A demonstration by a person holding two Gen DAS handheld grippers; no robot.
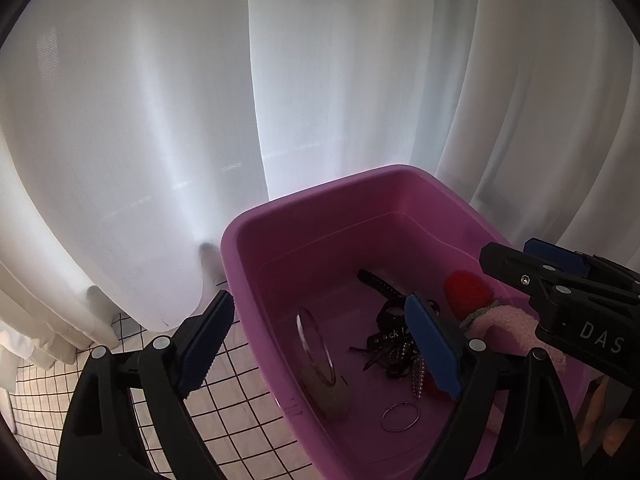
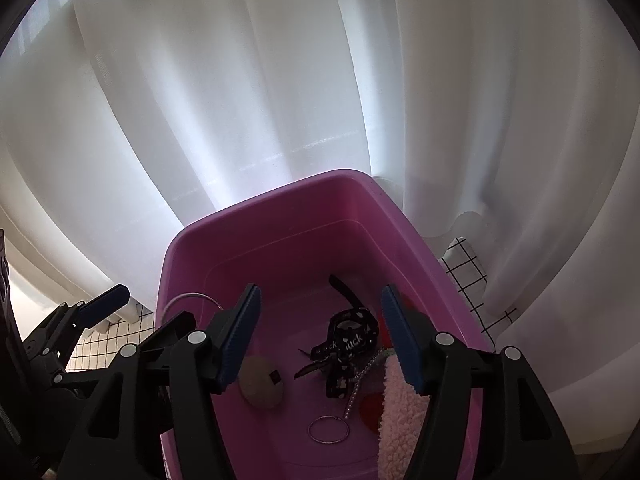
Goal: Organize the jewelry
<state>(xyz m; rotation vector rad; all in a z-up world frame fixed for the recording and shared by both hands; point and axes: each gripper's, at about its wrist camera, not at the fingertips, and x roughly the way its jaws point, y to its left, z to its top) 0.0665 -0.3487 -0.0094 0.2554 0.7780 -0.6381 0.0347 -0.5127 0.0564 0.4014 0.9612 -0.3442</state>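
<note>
A pink plastic tub holds the jewelry. A black printed ribbon choker lies in its middle, with a pearl strand beside it. Near the front lies a thin hoop. A silver bangle leans by a round beige pad. My left gripper is open and straddles the tub's left wall. My right gripper hangs open over the tub with nothing between its pads.
A red item and a fluffy pink cloth fill the tub's right side. White curtains hang close behind. The tub stands on a white cloth with a black grid.
</note>
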